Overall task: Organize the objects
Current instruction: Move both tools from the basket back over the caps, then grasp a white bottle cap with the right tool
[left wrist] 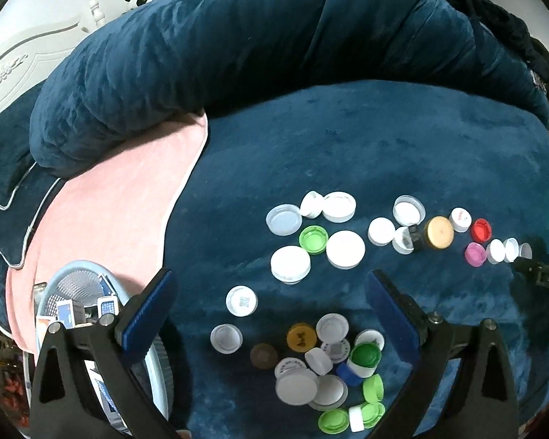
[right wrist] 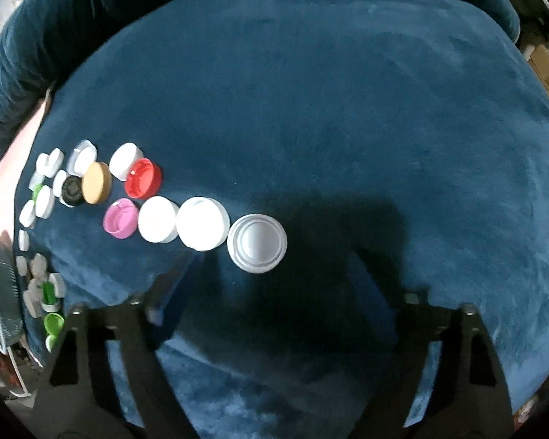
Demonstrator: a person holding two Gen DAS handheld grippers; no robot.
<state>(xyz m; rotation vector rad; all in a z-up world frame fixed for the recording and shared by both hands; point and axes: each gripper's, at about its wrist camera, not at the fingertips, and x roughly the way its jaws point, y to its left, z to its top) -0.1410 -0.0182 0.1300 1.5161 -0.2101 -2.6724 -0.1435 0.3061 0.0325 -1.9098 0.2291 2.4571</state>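
Plastic bottle caps lie scattered on a dark blue plush cover (left wrist: 384, 139). My left gripper (left wrist: 271, 278) is open, pointing down over a heap of white, green, blue and tan caps (left wrist: 333, 366), and nothing is between its fingers. Beyond it lie larger white caps (left wrist: 290, 264) and a green cap (left wrist: 313, 239). My right gripper (right wrist: 271, 261) is open, its blurred fingers standing either side of, and just short of, a white ridged cap (right wrist: 257, 243). That cap ends a row with two white caps (right wrist: 202, 224) and a pink cap (right wrist: 120, 218).
A red cap (right wrist: 142, 178), a tan cap (right wrist: 97, 183) and a black cap (right wrist: 72, 190) sit behind the row. A light blue basket (left wrist: 77, 281) with small cards stands at the left on a pink towel (left wrist: 128, 197). A rolled blue blanket (left wrist: 238, 55) lies along the back.
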